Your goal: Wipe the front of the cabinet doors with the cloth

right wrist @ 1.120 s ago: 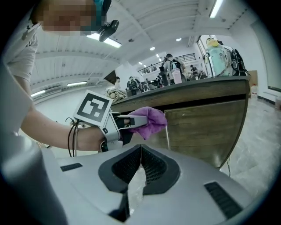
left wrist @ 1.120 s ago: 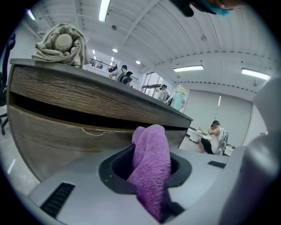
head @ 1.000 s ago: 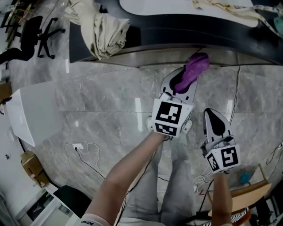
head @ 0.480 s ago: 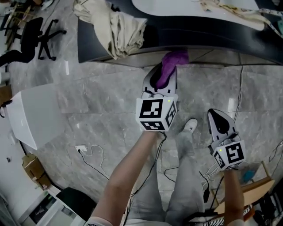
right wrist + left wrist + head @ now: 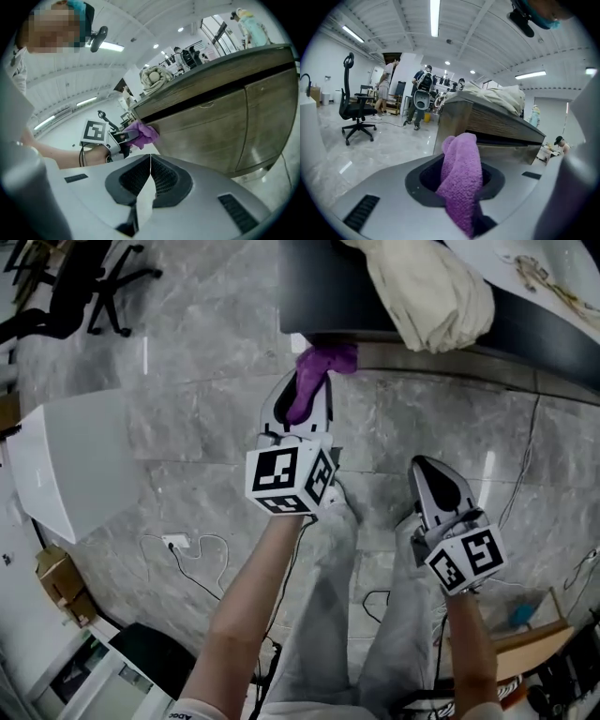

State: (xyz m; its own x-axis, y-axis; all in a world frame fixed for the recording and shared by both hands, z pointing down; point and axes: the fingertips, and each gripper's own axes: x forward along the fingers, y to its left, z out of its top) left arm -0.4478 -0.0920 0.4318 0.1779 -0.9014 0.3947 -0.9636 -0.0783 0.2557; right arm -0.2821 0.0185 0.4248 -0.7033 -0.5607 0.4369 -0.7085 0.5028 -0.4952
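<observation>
My left gripper (image 5: pixel 309 390) is shut on a purple cloth (image 5: pixel 317 374), whose bunched end touches the cabinet front (image 5: pixel 375 351) near its left corner. In the left gripper view the cloth (image 5: pixel 461 176) fills the gap between the jaws, with the wooden cabinet (image 5: pixel 487 122) just ahead. My right gripper (image 5: pixel 439 486) hangs lower right over the floor, shut with nothing in it. The right gripper view shows its jaws pressed together (image 5: pixel 150 180), the wooden cabinet doors (image 5: pixel 220 131) ahead, and the left gripper with the cloth (image 5: pixel 140 133) against the door's left end.
A beige cloth bundle (image 5: pixel 436 296) lies on the dark countertop (image 5: pixel 323 287). A white box (image 5: pixel 66 465) stands at left on the marble floor, with a cable (image 5: pixel 187 554) beside it. An office chair (image 5: pixel 356 108) and several people stand far off. The person's legs (image 5: pixel 366 615) are below.
The left gripper carried the cloth leftward along the cabinet front toward its left corner. The right gripper stayed low and shut. The head view shifted, so the countertop bundle now appears right.
</observation>
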